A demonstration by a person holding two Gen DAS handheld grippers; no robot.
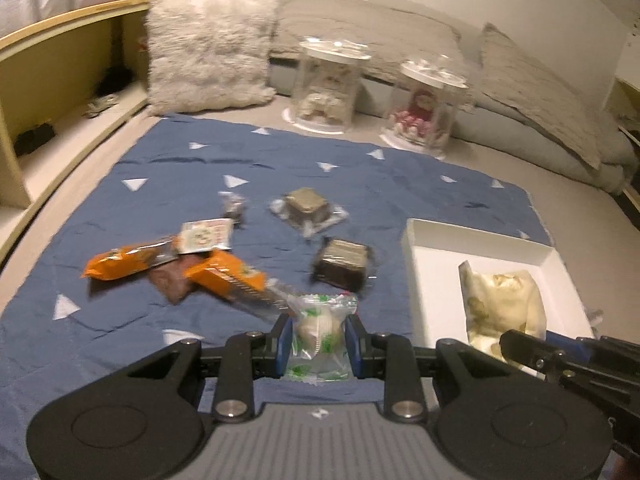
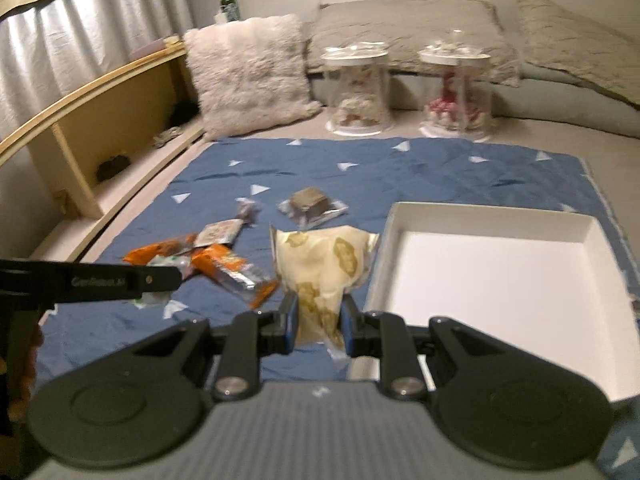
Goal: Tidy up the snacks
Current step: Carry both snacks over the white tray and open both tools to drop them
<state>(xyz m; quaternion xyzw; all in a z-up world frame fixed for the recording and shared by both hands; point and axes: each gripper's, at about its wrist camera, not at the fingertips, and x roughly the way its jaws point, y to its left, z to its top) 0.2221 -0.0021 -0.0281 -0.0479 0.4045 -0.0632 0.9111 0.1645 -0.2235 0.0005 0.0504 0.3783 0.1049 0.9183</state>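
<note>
My left gripper (image 1: 318, 342) is shut on a clear green-and-white wrapped round snack (image 1: 320, 334), held just above the blue cloth (image 1: 240, 160). My right gripper (image 2: 319, 322) is shut on a cream packet with gold print (image 2: 324, 268), held by the left edge of the white box (image 2: 500, 276). In the left wrist view that cream packet (image 1: 502, 312) hangs over the white box (image 1: 432, 264). Loose snacks lie on the cloth: orange packets (image 1: 224, 276), a small white packet (image 1: 206, 236), two dark wrapped cakes (image 1: 344, 264), a small dark candy (image 1: 234, 204).
Two clear lidded jars (image 1: 332, 84) with plush toys stand beyond the cloth, by a fluffy pillow (image 1: 208, 48) and grey bedding (image 1: 520, 92). A wooden shelf (image 1: 60, 92) runs along the left. The left gripper's body (image 2: 88, 280) crosses the right wrist view at left.
</note>
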